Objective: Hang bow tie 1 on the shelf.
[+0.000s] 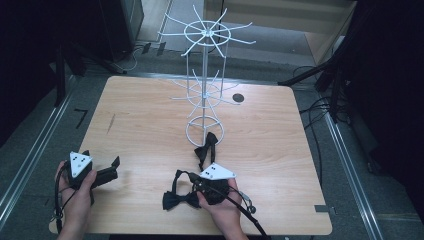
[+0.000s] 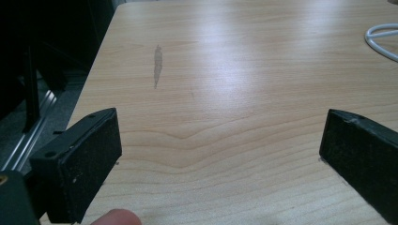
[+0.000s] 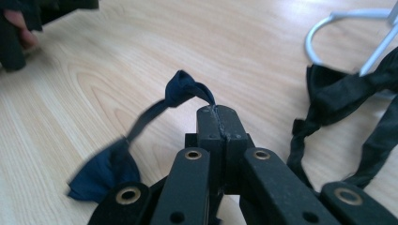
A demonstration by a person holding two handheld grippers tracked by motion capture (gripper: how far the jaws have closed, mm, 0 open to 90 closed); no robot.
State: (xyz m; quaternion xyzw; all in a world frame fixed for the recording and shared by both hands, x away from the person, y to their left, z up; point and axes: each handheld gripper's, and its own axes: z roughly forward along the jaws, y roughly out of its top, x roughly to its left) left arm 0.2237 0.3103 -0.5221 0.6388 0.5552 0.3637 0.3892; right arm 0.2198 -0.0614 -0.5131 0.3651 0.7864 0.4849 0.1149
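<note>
A dark blue bow tie [image 1: 176, 201] lies near the table's front edge, its thin strap [image 3: 185, 89] looping up off the wood. My right gripper [image 1: 196, 184] is shut on that strap; in the right gripper view the two jaws [image 3: 219, 110] meet with the strap pinched at their tips, and the bow [image 3: 105, 171] hangs low at the left. A second, black bow tie [image 1: 206, 145] lies against the base of the white wire rack [image 1: 205, 85]. My left gripper [image 1: 102, 157] rests at the front left of the table, open, with bare wood between its pads [image 2: 89, 154].
The rack's round base ring [image 1: 204, 127] stands at the table's middle, with thin hooks spreading out from the pole on two levels. A small dark round hole [image 1: 238, 98] sits behind it. A grey streak [image 2: 157, 65] marks the wooden tabletop [image 1: 140, 125] on the left.
</note>
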